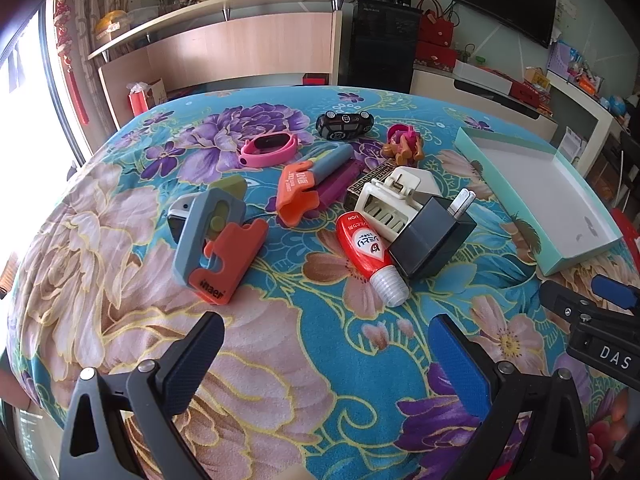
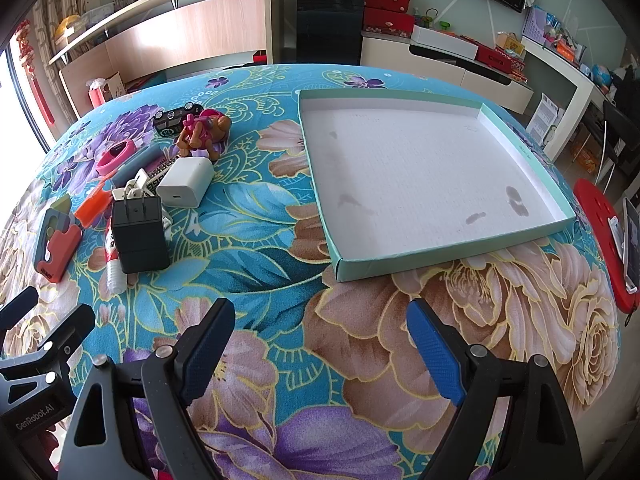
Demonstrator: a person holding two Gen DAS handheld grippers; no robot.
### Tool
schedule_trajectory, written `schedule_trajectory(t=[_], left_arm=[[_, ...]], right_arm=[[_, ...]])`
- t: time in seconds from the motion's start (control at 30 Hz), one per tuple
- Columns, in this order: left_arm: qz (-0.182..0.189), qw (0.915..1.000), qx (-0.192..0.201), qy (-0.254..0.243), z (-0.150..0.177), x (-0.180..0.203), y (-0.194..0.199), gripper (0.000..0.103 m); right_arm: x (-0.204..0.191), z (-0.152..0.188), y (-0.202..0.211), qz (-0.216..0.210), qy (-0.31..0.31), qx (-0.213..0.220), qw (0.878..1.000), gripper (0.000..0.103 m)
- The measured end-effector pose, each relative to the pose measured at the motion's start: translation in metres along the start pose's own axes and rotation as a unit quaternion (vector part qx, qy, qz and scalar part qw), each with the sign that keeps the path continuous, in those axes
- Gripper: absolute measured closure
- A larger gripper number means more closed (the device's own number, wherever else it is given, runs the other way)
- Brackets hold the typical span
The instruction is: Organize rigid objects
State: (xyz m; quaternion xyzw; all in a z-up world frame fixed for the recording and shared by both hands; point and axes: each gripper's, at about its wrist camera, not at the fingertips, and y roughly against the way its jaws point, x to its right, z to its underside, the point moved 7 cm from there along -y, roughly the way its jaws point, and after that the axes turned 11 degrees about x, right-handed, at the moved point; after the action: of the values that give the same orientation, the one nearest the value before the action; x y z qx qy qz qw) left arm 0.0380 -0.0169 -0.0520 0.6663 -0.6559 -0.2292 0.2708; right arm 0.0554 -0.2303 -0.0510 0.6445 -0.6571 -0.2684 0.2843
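both tools hung spread wide and held nothing, the left tool (image 1: 326, 344) facing the pile of small things on the floral tabletop (image 1: 280, 360): a red tube (image 1: 366, 246) just beside a black charger (image 1: 430, 236). the right tool (image 2: 320, 332) faced the teal tray (image 2: 452, 258), well apart from the pile.

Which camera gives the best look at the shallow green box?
The right wrist view: the shallow green box shows whole, its white inside bare. The left wrist view catches it only slanted at the right edge.
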Motion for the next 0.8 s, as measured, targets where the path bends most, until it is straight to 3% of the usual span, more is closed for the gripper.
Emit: schedule_trajectory(t=[0.43,0.8], left_arm=[[0.001,0.9984,0.023,0.052,-0.024,-0.033,0.013,0.000],[-0.038,0.9971,-0.011,0.066,-0.030,-0.079,-0.001,0.000]], right_arm=[[-0.009,-0.014,0.014,-0.008,0.017,0.023,1.000,0.015],[-0.071,-0.033,0.013,-0.083,0.058,0.036,0.994,0.015]])
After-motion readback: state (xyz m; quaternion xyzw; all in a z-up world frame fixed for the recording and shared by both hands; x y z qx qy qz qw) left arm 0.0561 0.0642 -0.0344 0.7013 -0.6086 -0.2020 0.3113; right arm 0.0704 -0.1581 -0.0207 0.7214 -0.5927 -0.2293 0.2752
